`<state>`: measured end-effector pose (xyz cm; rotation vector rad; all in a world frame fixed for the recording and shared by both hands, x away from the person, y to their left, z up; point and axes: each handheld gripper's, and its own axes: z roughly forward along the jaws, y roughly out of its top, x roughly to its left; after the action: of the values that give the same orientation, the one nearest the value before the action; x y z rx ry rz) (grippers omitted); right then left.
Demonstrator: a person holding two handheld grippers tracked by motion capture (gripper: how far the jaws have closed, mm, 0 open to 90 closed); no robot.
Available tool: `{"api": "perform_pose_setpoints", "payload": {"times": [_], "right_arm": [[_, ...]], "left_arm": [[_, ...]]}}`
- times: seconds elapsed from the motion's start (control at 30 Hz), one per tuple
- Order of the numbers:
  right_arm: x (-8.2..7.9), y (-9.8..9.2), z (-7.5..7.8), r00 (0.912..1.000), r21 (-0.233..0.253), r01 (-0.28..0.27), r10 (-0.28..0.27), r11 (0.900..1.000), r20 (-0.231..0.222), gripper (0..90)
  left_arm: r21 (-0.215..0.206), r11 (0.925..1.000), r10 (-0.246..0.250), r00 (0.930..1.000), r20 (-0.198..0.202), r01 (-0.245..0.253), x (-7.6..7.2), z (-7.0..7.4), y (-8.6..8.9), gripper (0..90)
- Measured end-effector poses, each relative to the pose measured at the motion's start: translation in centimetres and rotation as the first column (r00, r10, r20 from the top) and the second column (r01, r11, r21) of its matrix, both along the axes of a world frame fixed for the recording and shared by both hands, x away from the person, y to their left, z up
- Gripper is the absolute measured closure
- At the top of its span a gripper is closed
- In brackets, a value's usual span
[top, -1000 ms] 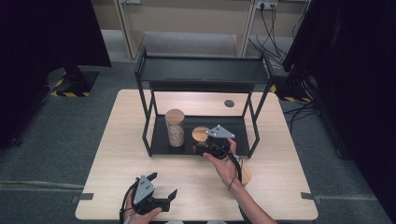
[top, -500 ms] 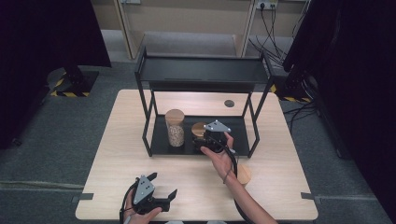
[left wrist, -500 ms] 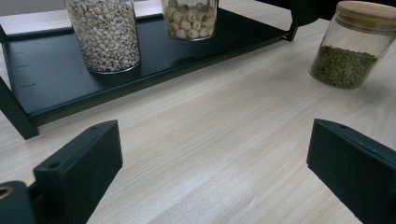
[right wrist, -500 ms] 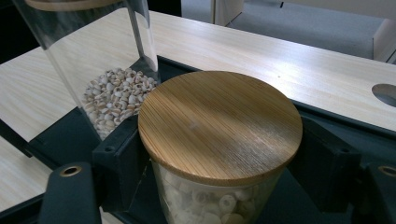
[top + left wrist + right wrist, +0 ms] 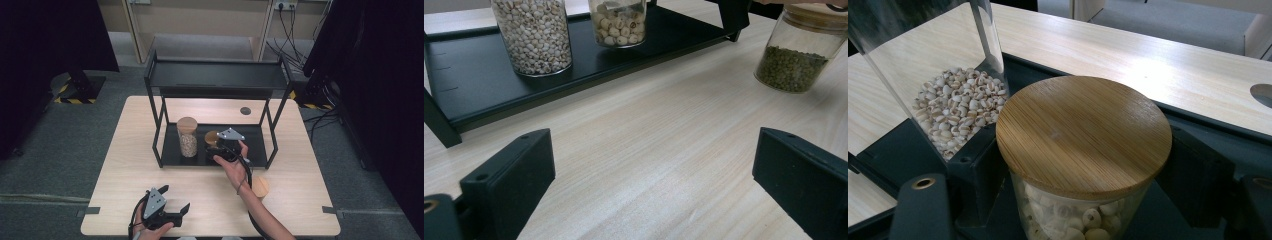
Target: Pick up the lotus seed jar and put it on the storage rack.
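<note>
Counter [image 5: 125, 170]: pale wood, carries black rack [image 5: 215, 80].
Floor [image 5: 55, 135]: grey.
Right gripper [image 5: 216, 150]: jaws pinching short jar [image 5: 1083, 150] on rack's lower shelf.
Left gripper [image 5: 172, 212]: jaws spread, over counter.

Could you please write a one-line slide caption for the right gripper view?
Right gripper straddling a bamboo-lidded jar on the black rack's lower shelf.

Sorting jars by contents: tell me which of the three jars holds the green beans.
The jar standing on the bare table, near the person's right forearm. Both others, the tall jar and the short jar, hold pale grains on the black shelf.
</note>
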<state>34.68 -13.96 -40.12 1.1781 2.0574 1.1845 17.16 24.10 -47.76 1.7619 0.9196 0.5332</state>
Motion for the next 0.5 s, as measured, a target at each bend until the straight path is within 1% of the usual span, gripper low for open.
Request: {"api": "perform_pose_setpoints", "payload": {"times": [0.13, 0.23, 0.5], "right_arm": [[0.14, 0.08, -0.22, 0.9999, 0.009, -0.008, 0.008, 1.000, 0.007, 25.4], [0.31, 0.35, -0.28, 0.9999, -0.001, -0.013, 0.013, 1.000, 0.006, 25.4], [0.64, 0.76, -0.70, 0.9998, -0.007, -0.018, 0.018, 1.000, 0.000, 25.4]], "left_arm": [[0.001, 1.0000, -0.002, 1.0000, -0.003, 0.002, 0.04, 0.00, 0.01, 2.9], [0.001, 1.0000, -0.002, 1.0000, -0.003, 0.002, 0.04, -0.01, 0.00, 2.8], [0.001, 1.0000, -0.002, 1.0000, -0.003, 0.002, 0.04, -0.01, 0.00, 2.9]]}}
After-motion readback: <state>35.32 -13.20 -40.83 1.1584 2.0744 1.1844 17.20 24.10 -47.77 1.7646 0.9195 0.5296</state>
